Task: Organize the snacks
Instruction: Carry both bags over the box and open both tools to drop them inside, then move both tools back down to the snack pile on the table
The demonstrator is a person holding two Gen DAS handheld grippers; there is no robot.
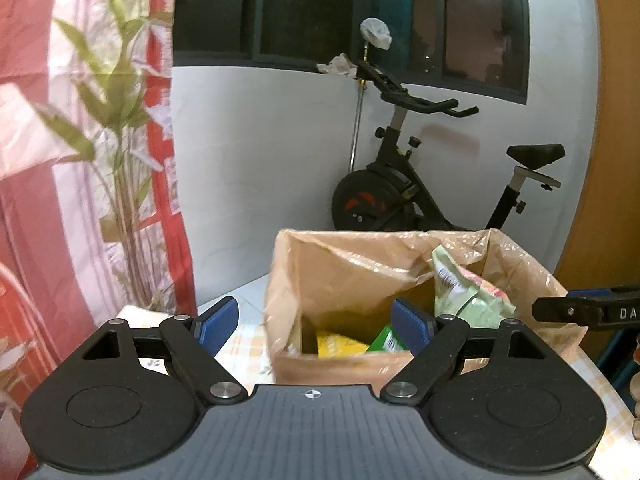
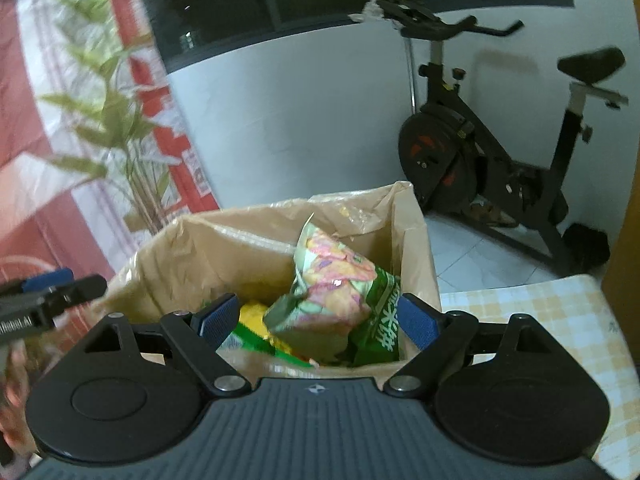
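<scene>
Here, at the far left of both views, a red and white curtain (image 1: 36,128) hangs behind a leafy green plant (image 1: 116,92). Lower down, the left tongs (image 1: 314,328) stand spread with nothing between their blue pads (image 1: 218,322), poised just in front of the near wall of a brown cardboard box (image 1: 340,276). The box sits on a table (image 1: 250,344) covered in a pale yellow checked cloth, its top flaps standing up and open.

In the right wrist view the right tongs (image 2: 316,318) are spread too and pinch nothing; they hang above the near edge of the box, with the snacks showing between the pads. Inside the box, three packets can be made out: a yellow packet (image 2: 252,312) low on the left, a green packet (image 2: 380,320) with white characters on the right, and a pale green packet (image 2: 332,288) with pink and yellow print on top. This last one stands tilted, its long axis running from the box floor up toward the far wall, its crimped end pointing up and slightly left.

Right of the box, by the white wall (image 1: 260,140) under a dark window (image 1: 304,8), stands one black exercise bike (image 2: 500,152).
</scene>
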